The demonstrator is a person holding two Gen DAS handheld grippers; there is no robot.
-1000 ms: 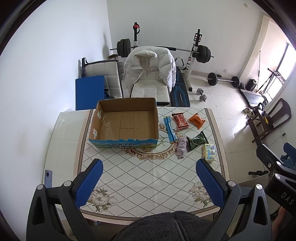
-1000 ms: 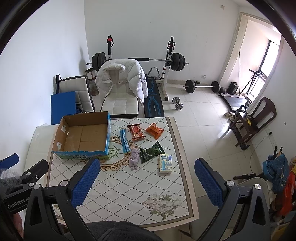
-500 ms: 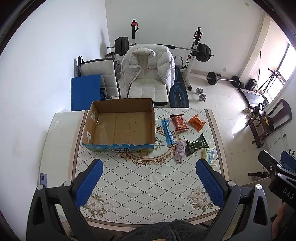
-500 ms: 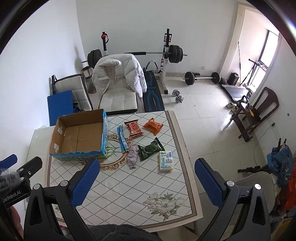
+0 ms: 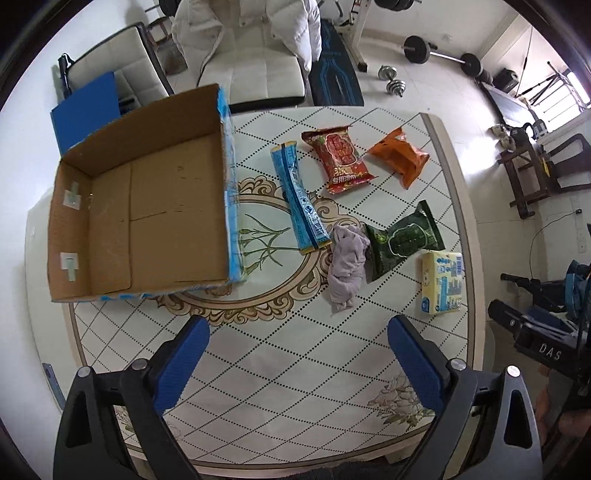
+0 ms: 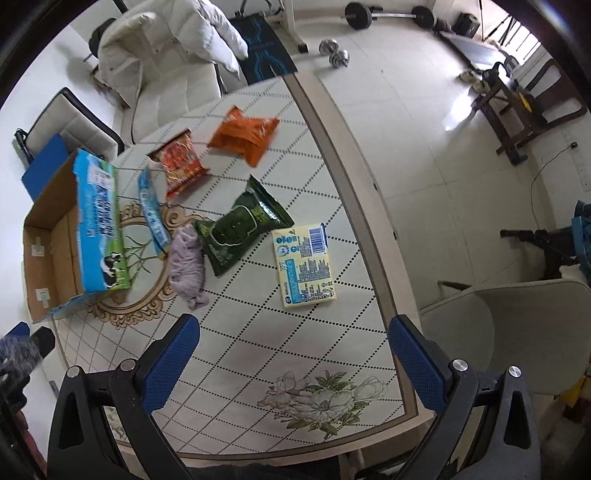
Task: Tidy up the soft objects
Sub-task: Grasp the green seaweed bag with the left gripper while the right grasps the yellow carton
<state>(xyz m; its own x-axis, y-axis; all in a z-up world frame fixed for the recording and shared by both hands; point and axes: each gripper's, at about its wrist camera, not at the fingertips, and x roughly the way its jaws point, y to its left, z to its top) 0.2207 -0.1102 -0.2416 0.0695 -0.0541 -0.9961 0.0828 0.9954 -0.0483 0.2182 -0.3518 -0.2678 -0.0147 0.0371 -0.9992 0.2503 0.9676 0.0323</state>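
On the tiled table (image 5: 303, 373) the empty cardboard box (image 5: 147, 206) waits left of the scattered soft packets (image 5: 402, 240) and cloth (image 5: 347, 262), so we hover our left gripper (image 5: 295, 354) and right gripper (image 6: 291, 347), jaws spread and empty, ready to choose.

Box (image 5: 140, 206) at table's (image 5: 295, 369) left; packets (image 5: 341, 158) and cloth (image 5: 347, 264) to its right.

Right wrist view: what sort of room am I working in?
Probably a home room doubling as a gym: a black-plated barbell and chrome dumbbells lie on the glossy white tiled floor, beside a patterned dining table.
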